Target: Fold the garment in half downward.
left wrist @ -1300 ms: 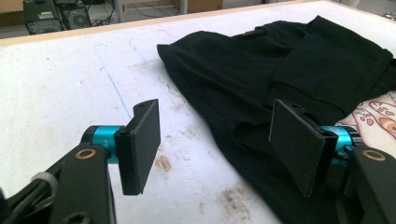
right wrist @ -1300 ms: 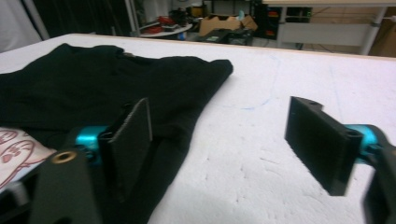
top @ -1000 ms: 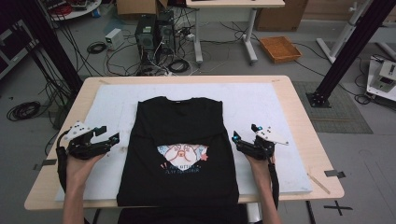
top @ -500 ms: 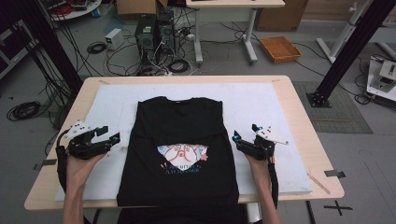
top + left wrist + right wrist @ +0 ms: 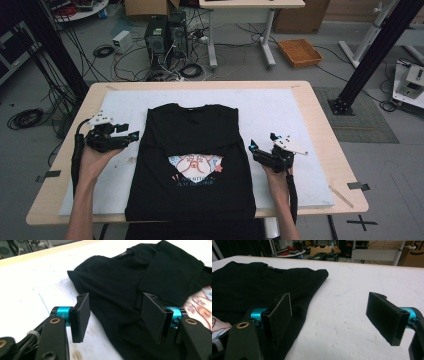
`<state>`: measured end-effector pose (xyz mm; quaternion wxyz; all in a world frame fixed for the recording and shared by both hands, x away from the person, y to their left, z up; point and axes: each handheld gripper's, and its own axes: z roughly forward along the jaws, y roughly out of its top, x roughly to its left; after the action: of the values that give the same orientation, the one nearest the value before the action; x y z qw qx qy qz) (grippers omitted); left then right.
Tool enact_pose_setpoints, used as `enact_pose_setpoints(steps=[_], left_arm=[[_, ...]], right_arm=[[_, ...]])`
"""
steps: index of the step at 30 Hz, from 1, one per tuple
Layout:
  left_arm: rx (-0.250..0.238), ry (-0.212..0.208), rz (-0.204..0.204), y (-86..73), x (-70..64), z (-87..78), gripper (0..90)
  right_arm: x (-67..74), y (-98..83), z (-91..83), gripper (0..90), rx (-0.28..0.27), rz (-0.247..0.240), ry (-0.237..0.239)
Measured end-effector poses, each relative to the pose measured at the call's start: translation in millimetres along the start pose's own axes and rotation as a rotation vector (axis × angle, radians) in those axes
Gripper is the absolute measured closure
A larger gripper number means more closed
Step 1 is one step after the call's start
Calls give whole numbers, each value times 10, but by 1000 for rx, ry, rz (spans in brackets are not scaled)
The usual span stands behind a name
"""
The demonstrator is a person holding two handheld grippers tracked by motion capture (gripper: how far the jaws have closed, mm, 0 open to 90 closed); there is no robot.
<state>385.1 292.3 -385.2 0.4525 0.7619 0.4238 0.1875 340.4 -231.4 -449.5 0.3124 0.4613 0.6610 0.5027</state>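
Observation:
A black T-shirt [image 5: 192, 145] with a cartoon print [image 5: 195, 164] lies flat on the white board [image 5: 280, 110], its sleeves folded in. My left gripper [image 5: 129, 131] hovers at the shirt's left edge. In the left gripper view its jaws [image 5: 115, 300] stand open over the dark fabric [image 5: 112, 277]. They have just been closing, and the pads press on nothing. My right gripper [image 5: 262, 142] rests beside the shirt's right edge. In the right gripper view it [image 5: 329, 302] is wide open over bare board, with the shirt [image 5: 249, 282] at its left.
The board covers most of a wooden table [image 5: 327, 130]. Beyond the far edge, computer towers [image 5: 165, 35] and cables lie on the floor, with a wicker tray [image 5: 300, 52] and a black frame post [image 5: 372, 57] at the right.
My left gripper has moved right and away from me, up to the shirt's left edge. The right gripper has stayed where it was.

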Motion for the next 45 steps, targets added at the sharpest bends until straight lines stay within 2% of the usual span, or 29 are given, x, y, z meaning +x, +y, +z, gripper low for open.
enact_pose_setpoints(steps=[3, 7, 13, 15, 16, 17, 19, 22, 33, 40, 42, 45], left_arm=[[38, 15, -7, 155, 109, 164, 412], [115, 43, 12, 329, 215, 421, 413], [163, 121, 26, 520, 274, 789, 414], [174, 122, 4, 556, 301, 900, 415], [183, 126, 11, 565, 315, 940, 415], [164, 129, 6, 556, 320, 973, 437], [162, 138, -2, 530, 348, 1034, 459], [202, 140, -23, 499, 406, 1130, 462], [232, 115, -56, 428, 512, 1303, 443], [273, 107, -49, 348, 538, 1404, 406], [280, 110, -52, 324, 562, 1419, 426], [269, 101, -64, 318, 610, 1391, 501]], right_arm=[[5, 0, 0, 204, 4, 1, 0], [9, 1, 4, 204, 1, -9, -2], [23, 1, 3, 203, 4, -15, -6], [25, 1, 4, 204, 5, -19, -7], [25, 1, 4, 204, 5, -23, -5], [29, 1, 6, 204, 5, -22, -6], [33, 2, 7, 204, 8, -25, -11], [39, 3, 8, 204, 11, -31, -13], [49, 3, 12, 204, 14, -45, -20], [57, 3, 13, 204, 15, -48, -23], [57, 3, 13, 204, 15, -48, -22], [59, 3, 13, 204, 15, -50, -23]])
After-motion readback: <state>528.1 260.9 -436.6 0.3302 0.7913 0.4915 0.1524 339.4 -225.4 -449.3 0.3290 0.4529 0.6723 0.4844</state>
